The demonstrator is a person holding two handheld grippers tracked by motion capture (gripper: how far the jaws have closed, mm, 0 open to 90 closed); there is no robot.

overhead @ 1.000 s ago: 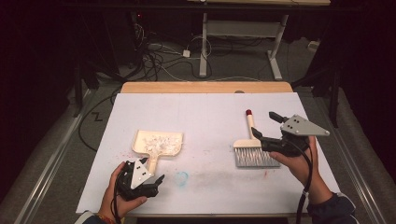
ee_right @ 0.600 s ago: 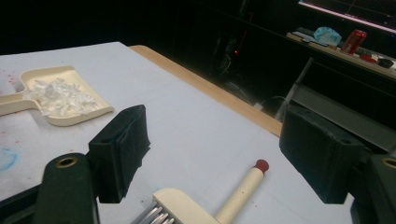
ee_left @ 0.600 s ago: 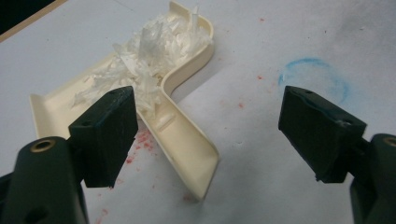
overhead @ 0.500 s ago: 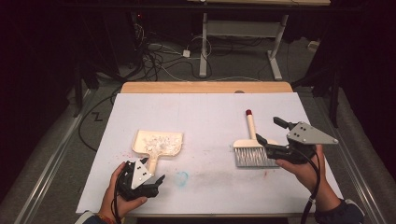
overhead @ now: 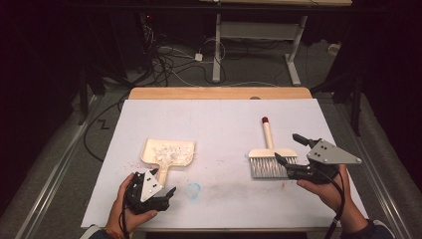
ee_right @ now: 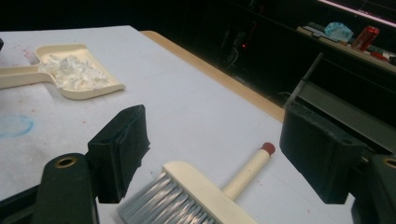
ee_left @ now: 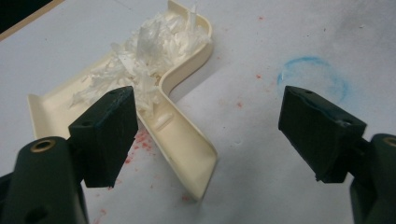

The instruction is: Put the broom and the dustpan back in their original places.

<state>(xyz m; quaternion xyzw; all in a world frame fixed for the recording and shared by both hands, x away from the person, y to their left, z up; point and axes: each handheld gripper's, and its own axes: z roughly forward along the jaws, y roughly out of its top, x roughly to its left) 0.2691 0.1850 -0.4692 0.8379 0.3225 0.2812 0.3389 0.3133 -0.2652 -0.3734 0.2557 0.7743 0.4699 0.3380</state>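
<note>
High view: from above the near edge, facing forward and down over the whole table [overhead: 219, 114]. Gripper views: low and close over the tabletop, left on the dustpan [ee_left: 177, 121], right on the brush [ee_right: 210, 196]. Dustpan common to all three.

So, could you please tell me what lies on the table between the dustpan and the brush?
In the high view, the stretch between the dustpan and the brush is bare white table cover; a faint blue ring sits nearer, below that line.

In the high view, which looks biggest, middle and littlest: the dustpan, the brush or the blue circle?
1. Cream plastic dustpan holding white shreds and cream hand brush with grey bristles: these look alike, so unranked.
2. Faint blue ring drawn on the table cover: clearly smallest.
</note>
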